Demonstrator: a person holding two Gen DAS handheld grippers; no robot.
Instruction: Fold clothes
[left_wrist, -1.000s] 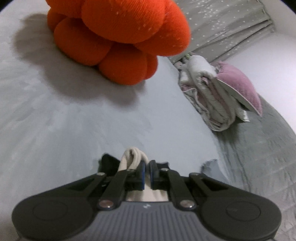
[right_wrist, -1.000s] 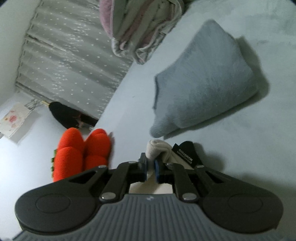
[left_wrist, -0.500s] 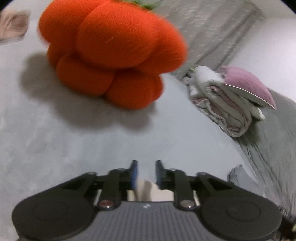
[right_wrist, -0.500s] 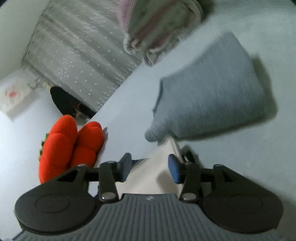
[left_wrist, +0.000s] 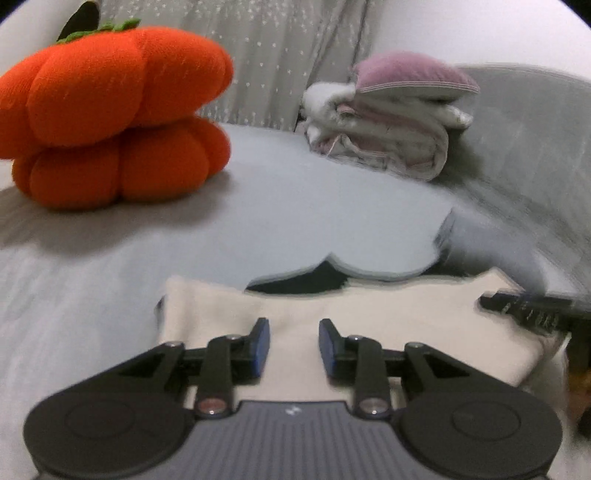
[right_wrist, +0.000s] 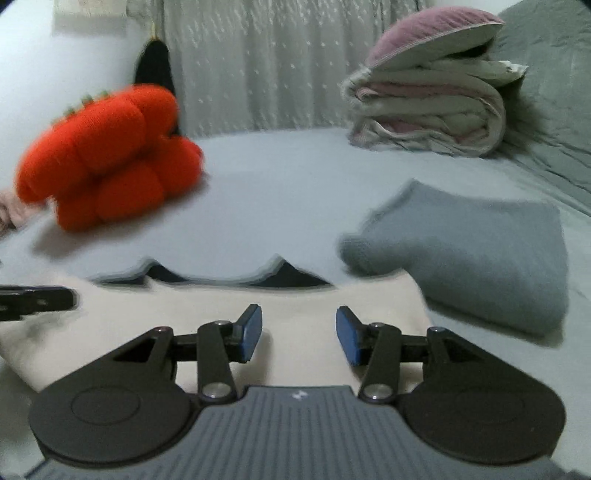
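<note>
- We see a pale grey bed surface (right_wrist: 280, 184) filling the room's foreground.
- Behind it hangs a grey speckled curtain (right_wrist: 258, 62), beside a white wall (right_wrist: 92, 55).
- We note an orange pumpkin cushion (left_wrist: 110, 110) and stacked bedding (right_wrist: 428, 107) under a pink pillow (right_wrist: 424, 33).

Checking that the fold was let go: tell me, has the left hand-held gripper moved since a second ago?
Yes. The left hand-held gripper opened and drew back from the orange pumpkin cushion; the cream garment lies beneath its fingers.
</note>
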